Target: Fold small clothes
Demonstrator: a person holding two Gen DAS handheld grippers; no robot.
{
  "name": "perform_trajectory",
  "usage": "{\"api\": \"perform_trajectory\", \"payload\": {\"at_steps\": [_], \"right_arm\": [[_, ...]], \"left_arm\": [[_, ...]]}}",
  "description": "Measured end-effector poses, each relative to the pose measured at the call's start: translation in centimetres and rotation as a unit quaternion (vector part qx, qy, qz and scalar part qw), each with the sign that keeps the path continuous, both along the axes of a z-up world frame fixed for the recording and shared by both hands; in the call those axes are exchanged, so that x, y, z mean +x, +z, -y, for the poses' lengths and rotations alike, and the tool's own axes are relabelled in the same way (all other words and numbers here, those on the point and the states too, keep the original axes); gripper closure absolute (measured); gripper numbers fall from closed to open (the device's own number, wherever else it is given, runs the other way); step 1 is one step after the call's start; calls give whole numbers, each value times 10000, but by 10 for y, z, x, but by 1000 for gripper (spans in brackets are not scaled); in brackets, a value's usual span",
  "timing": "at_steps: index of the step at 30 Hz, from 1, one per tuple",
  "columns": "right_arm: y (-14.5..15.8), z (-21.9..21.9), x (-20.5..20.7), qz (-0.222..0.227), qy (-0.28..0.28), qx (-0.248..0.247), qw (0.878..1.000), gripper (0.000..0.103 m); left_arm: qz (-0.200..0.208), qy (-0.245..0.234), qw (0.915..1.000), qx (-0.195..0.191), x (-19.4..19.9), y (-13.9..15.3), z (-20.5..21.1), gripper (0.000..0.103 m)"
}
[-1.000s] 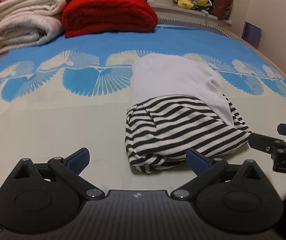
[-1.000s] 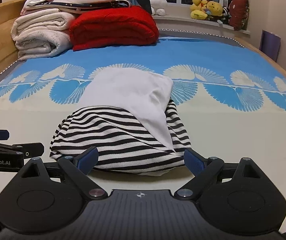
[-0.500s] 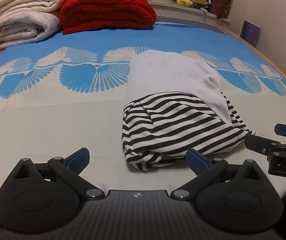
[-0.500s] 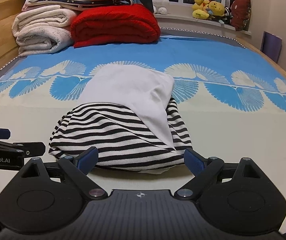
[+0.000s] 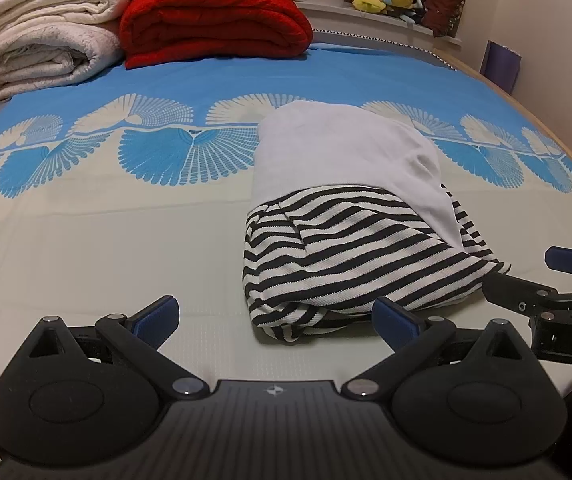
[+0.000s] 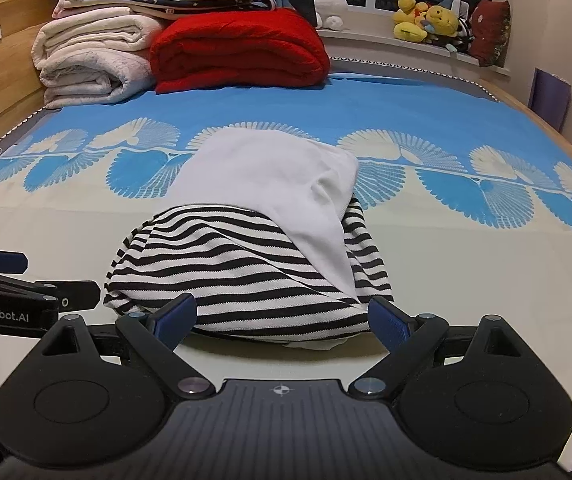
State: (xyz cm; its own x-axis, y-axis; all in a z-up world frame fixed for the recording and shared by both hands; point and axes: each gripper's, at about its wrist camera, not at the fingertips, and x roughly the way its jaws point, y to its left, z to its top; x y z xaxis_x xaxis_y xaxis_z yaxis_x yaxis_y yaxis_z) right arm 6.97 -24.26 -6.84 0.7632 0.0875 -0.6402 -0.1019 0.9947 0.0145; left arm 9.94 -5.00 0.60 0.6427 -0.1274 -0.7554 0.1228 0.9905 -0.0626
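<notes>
A small garment, black-and-white striped (image 5: 349, 256) with a white part (image 5: 341, 156) folded over it, lies bunched on the bed. It also shows in the right wrist view (image 6: 238, 272). My left gripper (image 5: 276, 316) is open and empty, just in front of the garment's near left corner. My right gripper (image 6: 284, 318) is open and empty, its fingers on either side of the garment's near edge. The right gripper shows at the right of the left wrist view (image 5: 545, 280). The left gripper shows at the left of the right wrist view (image 6: 26, 280).
The bed sheet (image 6: 425, 112) is blue and cream with fan patterns. A folded red blanket (image 6: 238, 52) and rolled white blankets (image 6: 90, 64) are stacked at the far left. Plush toys (image 6: 425, 20) sit on the sill. A wooden bed frame (image 6: 2, 92) runs along the left.
Both grippers have risen and drawn back slightly, still open. The garment has not moved.
</notes>
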Motion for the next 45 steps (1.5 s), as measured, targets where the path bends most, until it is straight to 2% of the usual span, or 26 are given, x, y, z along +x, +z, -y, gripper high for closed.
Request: {"api": "perform_trajectory", "payload": {"at_steps": [45], "right_arm": [[-2, -4, 1, -16, 108, -44, 9999, 10]], "left_arm": [[-4, -106, 9999, 9, 1, -1, -2, 0]]}}
